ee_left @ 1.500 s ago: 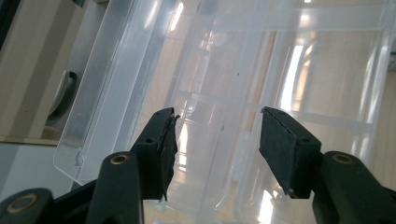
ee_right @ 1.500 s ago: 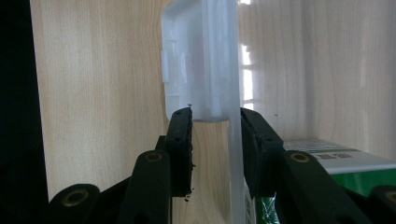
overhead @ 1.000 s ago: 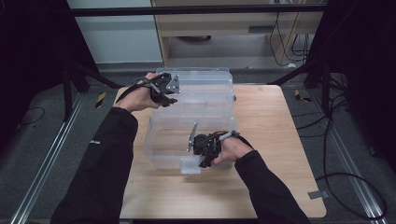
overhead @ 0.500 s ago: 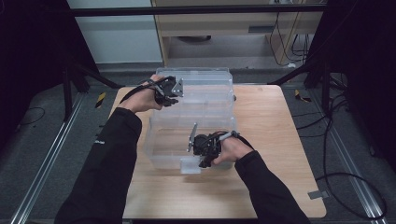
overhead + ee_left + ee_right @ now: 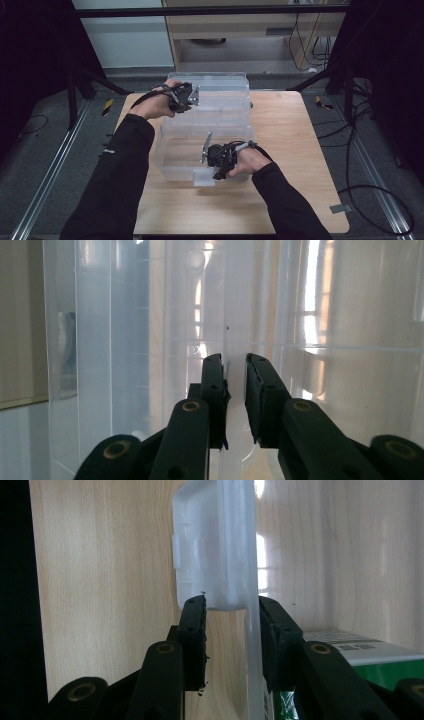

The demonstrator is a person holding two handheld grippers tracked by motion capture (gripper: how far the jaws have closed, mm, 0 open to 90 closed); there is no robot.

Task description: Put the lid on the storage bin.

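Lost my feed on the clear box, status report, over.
Left claw just closing on clear box's far wall. Right claw straddles near wall by white latch; contact unclear. Nothing in the way.

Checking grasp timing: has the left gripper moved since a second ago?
Yes. The left gripper edged toward the clear box's far-left wall, jaws just closing over that wall.

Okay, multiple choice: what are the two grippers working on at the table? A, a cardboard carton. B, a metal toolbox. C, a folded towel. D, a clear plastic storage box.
D: in the high view both the left gripper and the right gripper are at a see-through plastic storage box on the wooden table.
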